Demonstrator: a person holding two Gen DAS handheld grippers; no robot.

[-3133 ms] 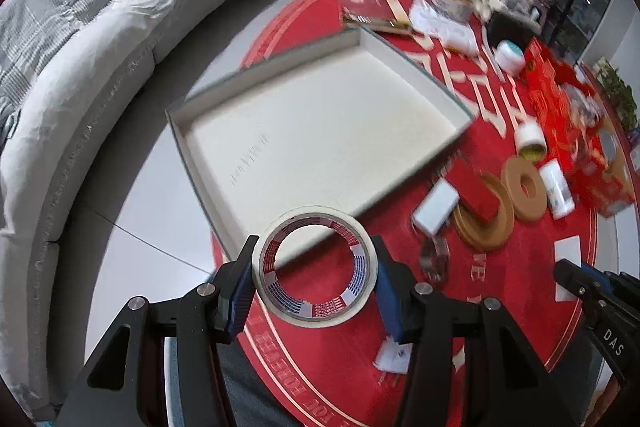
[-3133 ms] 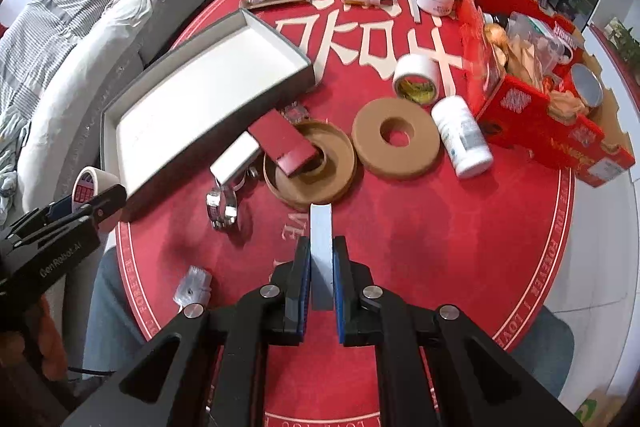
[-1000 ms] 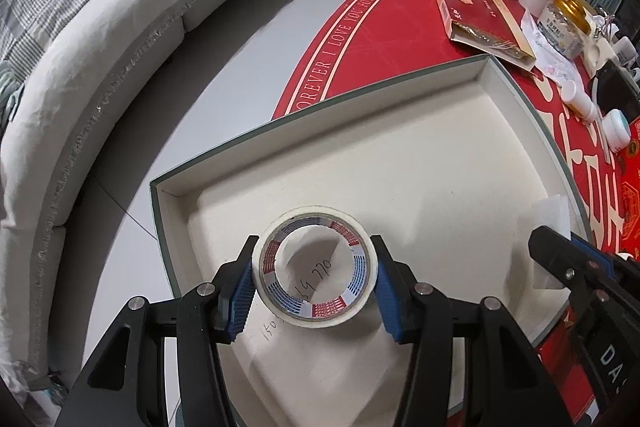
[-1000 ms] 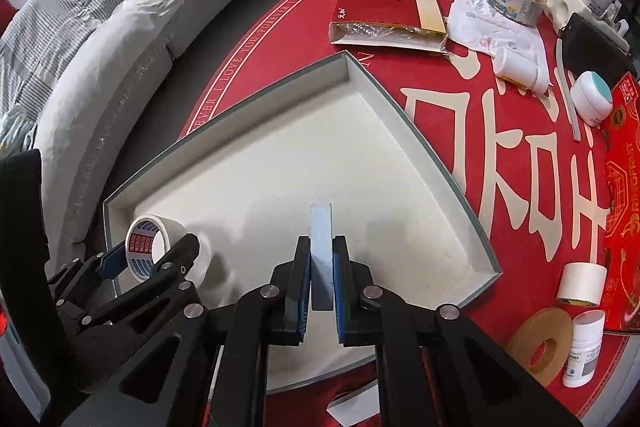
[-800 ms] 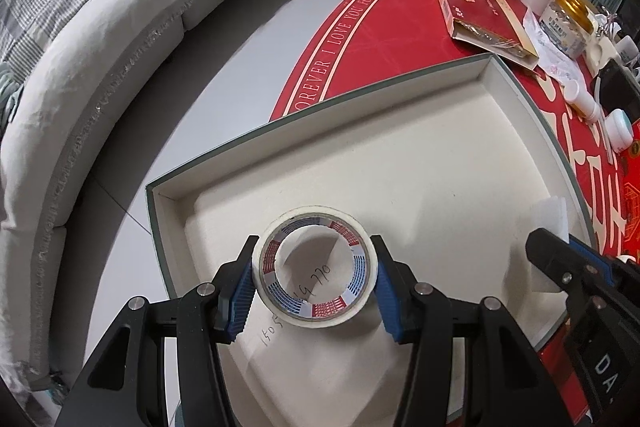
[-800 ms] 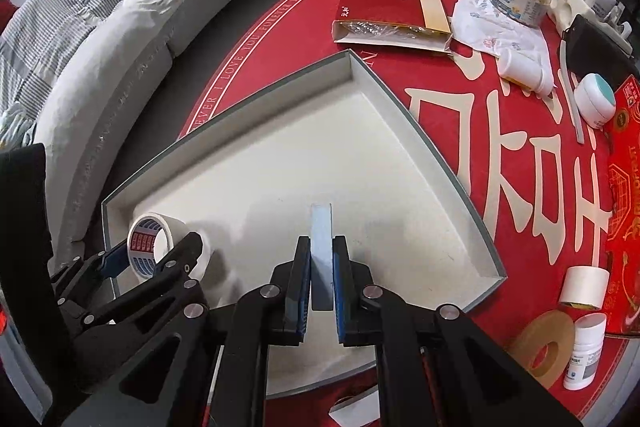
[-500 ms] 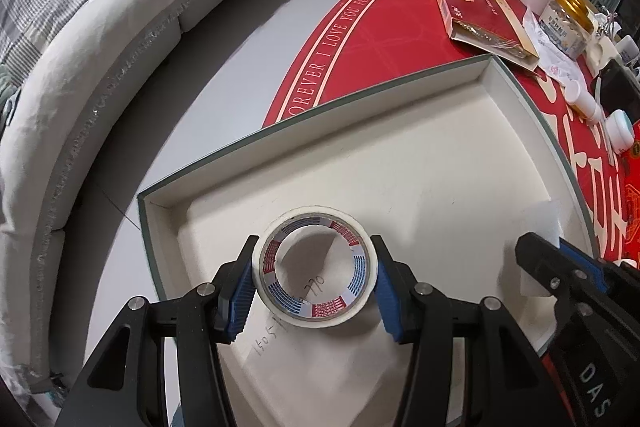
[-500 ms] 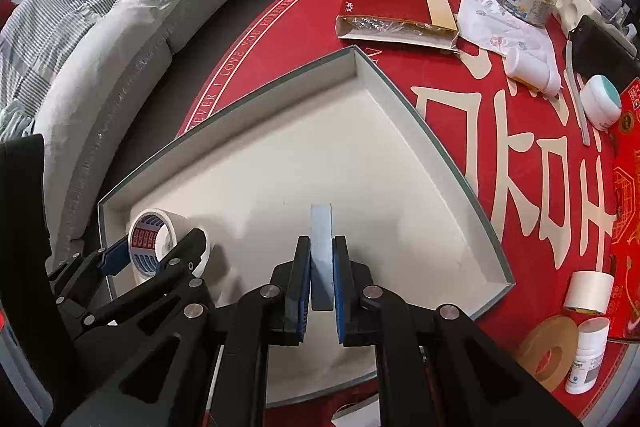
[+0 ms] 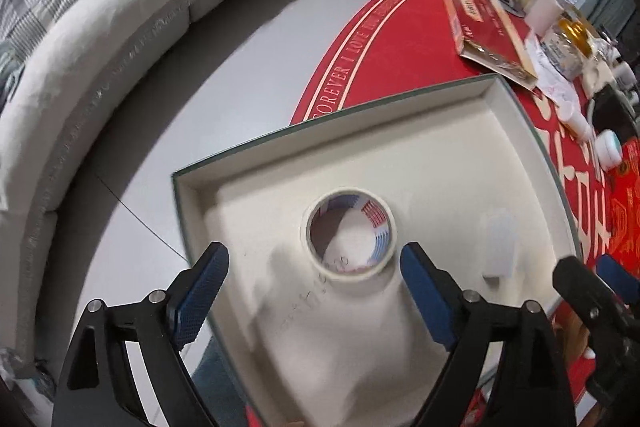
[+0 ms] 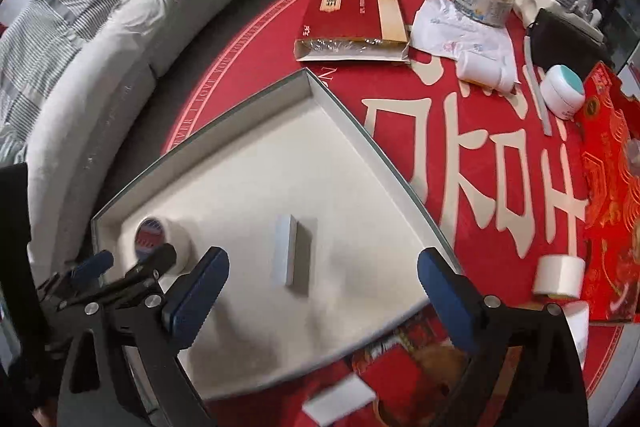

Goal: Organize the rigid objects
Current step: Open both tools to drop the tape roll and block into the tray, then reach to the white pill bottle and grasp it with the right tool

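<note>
The shallow white cardboard box lid with grey-green rim point(image 9: 520, 115) sits on my round red worktop point(image 10: 460, 131); inside it, the white tape roll with red-and-blue printed core point(image 9: 351, 234) lies near the lid's left corner and the slim grey-white rectangular block point(image 10: 286, 254) near its middle. My left tongs point(image 9: 313, 279) and right tongs point(image 10: 323, 285) have just been opening and stand spread above the lid, pinching nothing.

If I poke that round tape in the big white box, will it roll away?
Probably not. The tape roll seems to lie flat on its side in the white box, so a poke would likely slide it. Stood on its edge, it could roll. It looks stiff and fairly light, being hollow.
</note>
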